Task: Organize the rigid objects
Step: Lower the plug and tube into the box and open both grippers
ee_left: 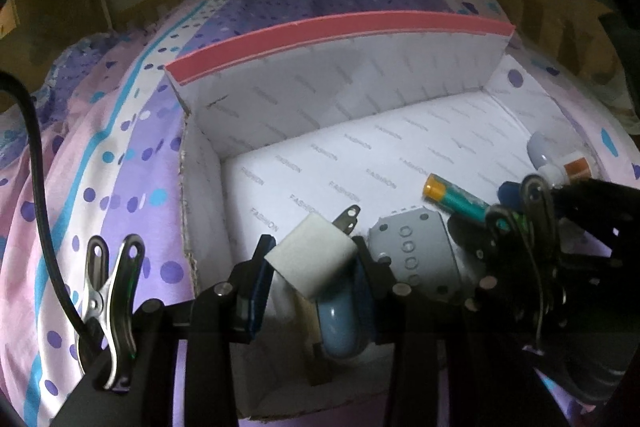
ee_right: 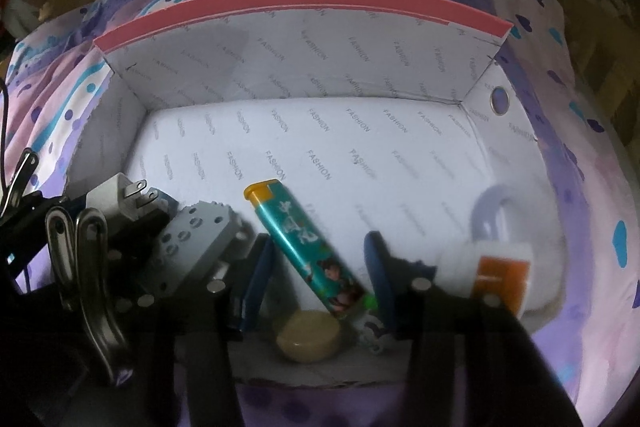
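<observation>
A white cardboard box (ee_left: 280,95) with a pink rim sits on the bed; it also shows in the right wrist view (ee_right: 280,39). My left gripper (ee_left: 314,259) is shut on a white plug charger (ee_left: 312,259), held over the box's near end above a blue rounded object (ee_left: 338,327). A grey block with holes (ee_left: 416,251) lies beside it. My right gripper (ee_right: 320,267) is open around a teal lighter (ee_right: 304,247) lying in the box. A tan round bar (ee_right: 308,341) lies under it.
A small white bottle with an orange label (ee_right: 496,271) and a pale lilac ring-shaped object (ee_right: 494,207) lie at the box's right end. The polka-dot bedsheet (ee_left: 100,167) surrounds the box. A black cable (ee_left: 36,155) hangs at the left.
</observation>
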A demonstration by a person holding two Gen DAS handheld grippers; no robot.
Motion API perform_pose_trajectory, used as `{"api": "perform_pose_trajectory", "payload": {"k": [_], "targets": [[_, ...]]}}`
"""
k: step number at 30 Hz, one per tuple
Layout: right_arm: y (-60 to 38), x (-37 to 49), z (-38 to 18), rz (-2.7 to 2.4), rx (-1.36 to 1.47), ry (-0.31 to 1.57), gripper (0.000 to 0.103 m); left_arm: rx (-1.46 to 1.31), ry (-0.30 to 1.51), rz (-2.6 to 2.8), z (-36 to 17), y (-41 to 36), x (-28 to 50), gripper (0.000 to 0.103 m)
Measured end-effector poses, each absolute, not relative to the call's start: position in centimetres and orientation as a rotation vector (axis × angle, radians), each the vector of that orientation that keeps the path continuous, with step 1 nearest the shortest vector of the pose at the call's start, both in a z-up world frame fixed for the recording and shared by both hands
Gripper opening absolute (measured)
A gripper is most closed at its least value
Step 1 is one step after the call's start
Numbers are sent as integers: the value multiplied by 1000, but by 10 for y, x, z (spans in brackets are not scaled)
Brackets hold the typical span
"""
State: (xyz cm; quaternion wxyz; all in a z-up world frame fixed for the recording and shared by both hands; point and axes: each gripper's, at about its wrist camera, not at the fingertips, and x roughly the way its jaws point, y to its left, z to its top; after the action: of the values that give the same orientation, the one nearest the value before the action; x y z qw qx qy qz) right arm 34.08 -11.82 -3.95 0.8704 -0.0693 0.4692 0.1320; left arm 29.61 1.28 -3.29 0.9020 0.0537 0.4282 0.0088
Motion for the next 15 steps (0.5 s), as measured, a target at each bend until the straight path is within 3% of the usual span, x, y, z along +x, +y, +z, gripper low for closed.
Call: {"api": "perform_pose_trajectory", "payload": {"k": [6,15], "targets": [[-118,339,-38,275,-138,970,49,117,891,34,-30,12,294,40],[-123,339,-34,295,-137,968,51,100,903,46,-25,13,289,52]]}}
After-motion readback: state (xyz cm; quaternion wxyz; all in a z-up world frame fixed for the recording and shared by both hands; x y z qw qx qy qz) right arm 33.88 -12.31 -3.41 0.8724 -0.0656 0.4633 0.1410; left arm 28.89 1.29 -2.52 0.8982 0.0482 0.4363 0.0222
